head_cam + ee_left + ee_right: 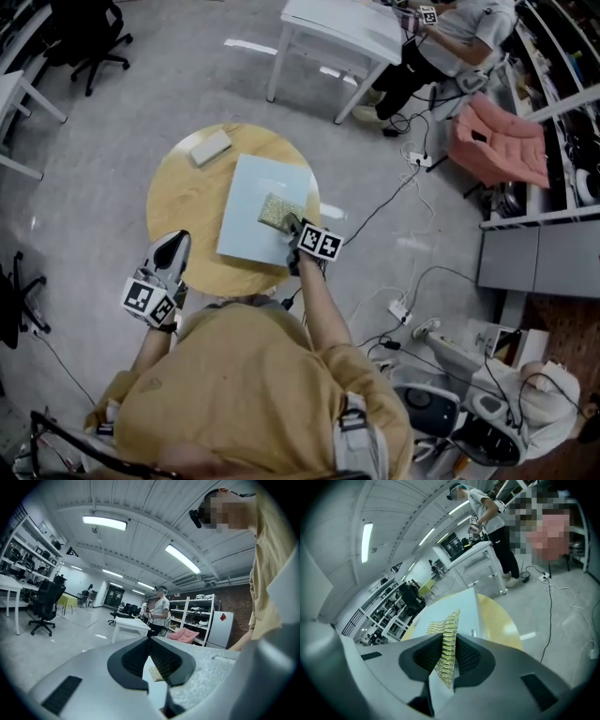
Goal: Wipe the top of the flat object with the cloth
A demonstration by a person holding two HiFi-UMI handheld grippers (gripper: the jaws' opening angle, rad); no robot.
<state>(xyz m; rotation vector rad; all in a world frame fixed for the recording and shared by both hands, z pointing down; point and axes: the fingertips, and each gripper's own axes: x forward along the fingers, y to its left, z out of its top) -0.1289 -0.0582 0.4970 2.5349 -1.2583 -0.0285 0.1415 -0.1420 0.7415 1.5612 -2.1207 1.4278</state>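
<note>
A light blue flat board (255, 183) lies on the round wooden table (183, 202). A yellow-green cloth (277, 212) rests on the board's near right part, and my right gripper (292, 228) is shut on its near edge. In the right gripper view the cloth (448, 637) stands pinched between the black pads, with the board (457, 604) stretching beyond. My left gripper (172, 249) hovers at the table's near left edge, off the board, shut with nothing held. In the left gripper view its jaws (150, 641) meet at the tips; the cloth (156, 673) shows through the gap below.
A small pale block (210, 147) lies on the table's far left. A white desk (342, 28) with a person at it stands behind, a pink seat (497, 141) at right. Cables and a power strip (400, 309) lie on the floor to the right. An office chair (89, 42) is far left.
</note>
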